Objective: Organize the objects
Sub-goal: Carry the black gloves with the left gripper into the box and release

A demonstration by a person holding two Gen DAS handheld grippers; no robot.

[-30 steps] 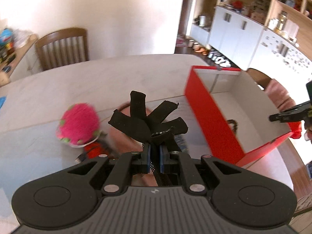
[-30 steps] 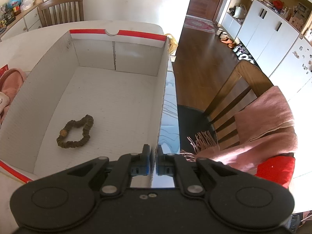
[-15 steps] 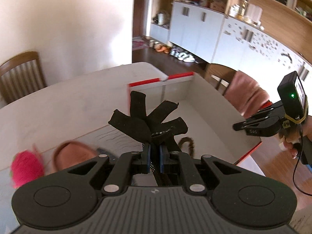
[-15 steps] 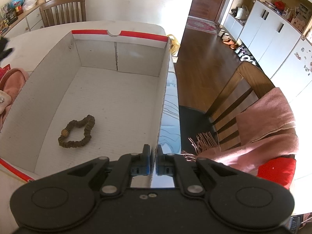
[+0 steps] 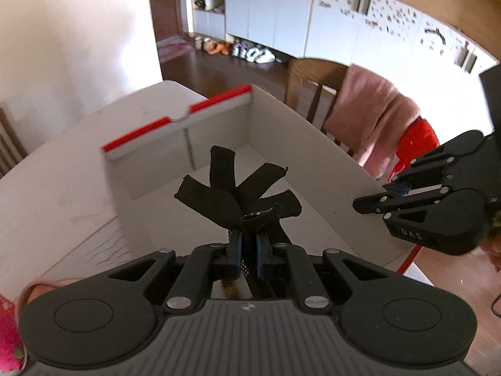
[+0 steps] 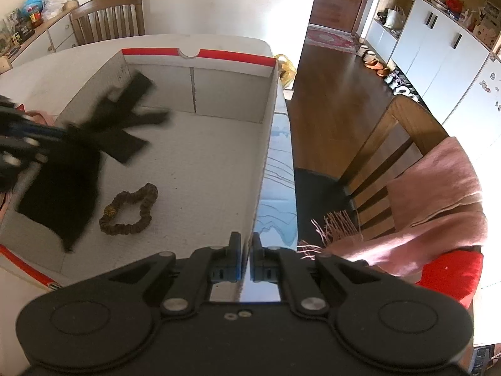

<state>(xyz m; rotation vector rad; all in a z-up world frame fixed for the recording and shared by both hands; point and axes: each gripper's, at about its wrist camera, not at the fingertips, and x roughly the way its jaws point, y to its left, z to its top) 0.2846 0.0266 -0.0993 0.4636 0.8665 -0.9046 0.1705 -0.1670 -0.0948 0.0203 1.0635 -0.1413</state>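
Black fabric, a glove (image 5: 238, 188) with its fingers splayed, is clamped between the nearly closed jaws of the left gripper (image 5: 247, 244). Half a second earlier it was being carried over the table short of the near wall of the red-and-white box (image 5: 175, 119); a second earlier it was above the pink bowl and the pink pompom toy near the table's left side. Now it is held over the box's interior, close to the left wall, with its cuff hanging down toward the floor of the box, as seen blurred in the right wrist view. A brown beaded bracelet (image 6: 128, 210) is already lying on the box floor, just beside the hanging cuff. The right gripper (image 6: 245, 250) has been kept in place, its jaws shut on the box's right wall near the near right corner, so the box is steadied. It is judged that the carry is almost finished: only a release over the box floor is left for this item, while the toy (image 5: 9, 338) at the table's left edge is not yet put away.
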